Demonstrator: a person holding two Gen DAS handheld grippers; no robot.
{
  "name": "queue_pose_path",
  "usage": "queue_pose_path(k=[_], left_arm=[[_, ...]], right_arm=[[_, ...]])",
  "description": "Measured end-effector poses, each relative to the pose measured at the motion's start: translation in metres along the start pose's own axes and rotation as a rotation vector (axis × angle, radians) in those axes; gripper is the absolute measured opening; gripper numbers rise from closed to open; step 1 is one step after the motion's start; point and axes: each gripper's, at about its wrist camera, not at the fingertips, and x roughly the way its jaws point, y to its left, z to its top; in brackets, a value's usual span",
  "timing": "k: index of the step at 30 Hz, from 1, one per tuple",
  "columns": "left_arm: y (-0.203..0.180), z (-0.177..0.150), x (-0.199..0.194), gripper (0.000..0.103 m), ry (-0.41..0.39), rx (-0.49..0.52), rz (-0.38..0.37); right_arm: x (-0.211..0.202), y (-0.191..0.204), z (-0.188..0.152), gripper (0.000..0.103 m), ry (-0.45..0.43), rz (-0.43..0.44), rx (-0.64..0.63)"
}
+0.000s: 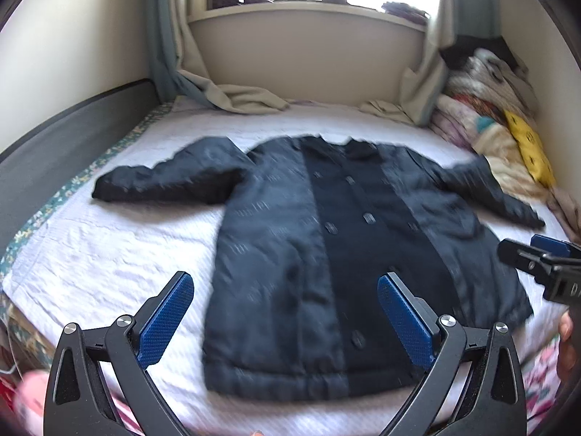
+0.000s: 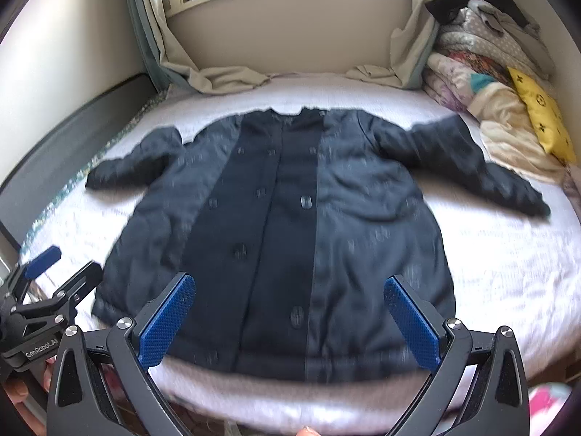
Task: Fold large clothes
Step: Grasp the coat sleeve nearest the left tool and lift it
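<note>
**Dark coat lies flat on the bed, both grippers wide open above its hem**

A dark navy coat [image 1: 326, 254] lies spread on the white bed cover [image 1: 109, 254], front side up, with buttons down the middle and both sleeves stretched out to the sides. Its collar points toward the window sill [image 1: 308, 9] — the hem is nearest to the cameras.

The left gripper [image 1: 285, 318] hangs over the hem with its blue pads far apart and holds nothing. The right gripper [image 2: 290, 321] is the same — jaws wide, nothing between them.

A pile of folded bedding [image 2: 483, 72] sits at the right wall, with a yellow cushion [image 2: 544, 116] on it.
</note>
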Motion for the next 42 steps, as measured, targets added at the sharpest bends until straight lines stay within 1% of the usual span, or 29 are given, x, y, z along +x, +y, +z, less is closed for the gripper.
queue_pose_path(k=[1,2,3,4,6,9,10,13,15,17,18,22,25,27,28,31,35,38,42], left_arm=[[0.007,0.011,0.003,0.103,-0.008,-0.016,0.007],[0.013,0.017,0.006,0.103,-0.009,-0.037,0.003],[0.018,0.026,0.009,0.103,-0.019,-0.042,0.013],[0.024,0.035,0.012,0.103,-0.027,-0.052,0.023],[0.035,0.053,0.018,0.103,-0.056,-0.068,0.044],[0.054,0.085,0.034,0.103,-0.070,-0.092,0.076],[0.061,0.095,0.040,0.103,-0.069,-0.103,0.081],[0.080,0.118,0.061,0.103,-0.048,-0.148,0.085],[0.093,0.131,0.077,0.103,-0.027,-0.181,0.093],[0.108,0.141,0.097,0.103,0.001,-0.224,0.097],[0.117,0.146,0.108,0.103,0.011,-0.257,0.091],[0.142,0.148,0.141,0.103,0.049,-0.355,0.096],[0.164,0.145,0.165,0.103,0.084,-0.421,0.072],[0.181,0.137,0.179,0.103,0.115,-0.488,0.057],[0.193,0.133,0.186,0.102,0.140,-0.550,0.052],[0.228,0.125,0.200,0.102,0.148,-0.740,-0.014],[0.268,0.110,0.212,0.099,0.169,-0.924,-0.040],[0.287,0.098,0.227,0.098,0.213,-1.007,-0.048],[0.298,0.088,0.248,0.094,0.259,-1.070,-0.087]], right_arm=[[0.005,0.000,0.008,0.103,0.020,-0.013,-0.008],[0.013,0.001,0.022,0.103,0.016,-0.033,-0.025],[0.017,0.000,0.030,0.103,-0.030,-0.030,-0.019],[0.023,0.001,0.042,0.103,-0.044,-0.040,-0.027],[0.039,-0.001,0.059,0.103,-0.020,-0.044,-0.032],[0.058,-0.001,0.086,0.103,-0.035,-0.047,-0.060],[0.065,-0.001,0.095,0.103,-0.054,-0.055,-0.079],[0.082,-0.004,0.108,0.103,-0.082,-0.083,-0.120],[0.093,-0.010,0.110,0.103,-0.112,-0.099,-0.134],[0.103,-0.017,0.110,0.103,-0.102,-0.111,-0.131],[0.111,-0.022,0.110,0.103,-0.081,-0.111,-0.123],[0.130,-0.034,0.112,0.103,-0.045,-0.109,-0.096],[0.130,-0.037,0.117,0.103,-0.053,-0.096,-0.078],[0.135,-0.038,0.118,0.103,-0.043,-0.093,-0.066],[0.135,-0.038,0.118,0.103,-0.041,-0.092,-0.063],[0.142,-0.038,0.119,0.103,-0.022,-0.084,-0.053],[0.159,-0.036,0.119,0.103,0.020,-0.079,-0.056],[0.168,-0.033,0.118,0.103,0.046,-0.062,-0.058],[0.173,-0.027,0.116,0.103,0.063,-0.048,-0.069]])
